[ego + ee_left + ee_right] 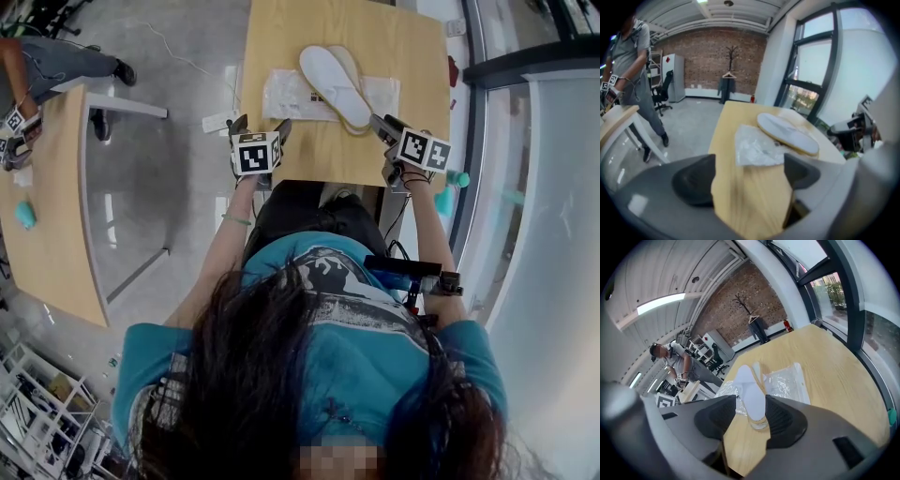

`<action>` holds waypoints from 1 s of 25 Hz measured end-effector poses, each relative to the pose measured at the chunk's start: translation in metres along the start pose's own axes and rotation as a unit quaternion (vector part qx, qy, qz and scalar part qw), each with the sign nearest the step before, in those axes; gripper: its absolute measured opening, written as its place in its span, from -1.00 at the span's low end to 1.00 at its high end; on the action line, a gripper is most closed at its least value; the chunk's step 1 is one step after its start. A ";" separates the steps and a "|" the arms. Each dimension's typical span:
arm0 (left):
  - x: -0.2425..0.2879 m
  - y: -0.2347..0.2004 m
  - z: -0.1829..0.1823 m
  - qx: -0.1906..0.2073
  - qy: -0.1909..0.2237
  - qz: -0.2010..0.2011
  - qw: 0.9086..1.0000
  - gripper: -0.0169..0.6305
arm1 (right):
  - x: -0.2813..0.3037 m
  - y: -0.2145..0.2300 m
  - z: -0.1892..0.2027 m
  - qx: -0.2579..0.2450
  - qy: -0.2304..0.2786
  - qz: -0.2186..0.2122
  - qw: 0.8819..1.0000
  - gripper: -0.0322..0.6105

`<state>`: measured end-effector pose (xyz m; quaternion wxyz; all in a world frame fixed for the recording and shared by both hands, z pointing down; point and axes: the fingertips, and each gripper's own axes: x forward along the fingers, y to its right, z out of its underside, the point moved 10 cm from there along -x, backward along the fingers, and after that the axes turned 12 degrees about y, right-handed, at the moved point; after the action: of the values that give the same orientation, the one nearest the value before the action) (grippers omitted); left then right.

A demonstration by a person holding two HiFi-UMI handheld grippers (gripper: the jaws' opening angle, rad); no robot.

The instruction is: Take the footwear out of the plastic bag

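Observation:
A pair of white slippers [334,85] lies stacked on a flat clear plastic bag [284,95] on the wooden table [422,56]. My left gripper [259,127] hovers open over the table's near edge, short of the bag's left end. In the left gripper view its jaws [747,176] stand wide with only table between them, and the bag [757,147] and slipper [787,133] lie beyond. My right gripper [384,129] sits just right of the slippers' heel. Its jaws [750,420] are open, and the slipper's heel [753,399] shows in the gap, untouched by the pads.
A second wooden table [52,216] stands at the left with a teal object [25,214] on it, and another person [633,56] holding grippers works there. A window frame and glass wall [487,141] run along the table's right side. The table's far half [834,366] is bare wood.

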<state>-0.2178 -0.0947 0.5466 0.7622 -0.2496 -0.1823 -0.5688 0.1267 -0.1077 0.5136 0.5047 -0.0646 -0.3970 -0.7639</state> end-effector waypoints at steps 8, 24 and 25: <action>-0.024 0.060 0.001 -0.039 0.022 0.036 0.998 0.34 | -0.035 -0.021 0.013 -0.017 0.017 -0.045 0.999 -0.68; -0.182 0.181 0.075 -0.050 0.050 -0.031 0.997 -0.89 | -0.180 -0.046 0.130 -0.018 -0.020 -0.143 0.989 -0.74; -0.188 0.185 0.080 -0.047 0.049 -0.032 0.997 -0.93 | -0.183 -0.049 0.138 -0.014 -0.024 -0.147 0.989 -0.75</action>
<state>-0.0945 0.1405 0.4734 0.7392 -0.2511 -0.1256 -0.6122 0.1333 0.1255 0.4887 0.3762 -0.0313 -0.4033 -0.8336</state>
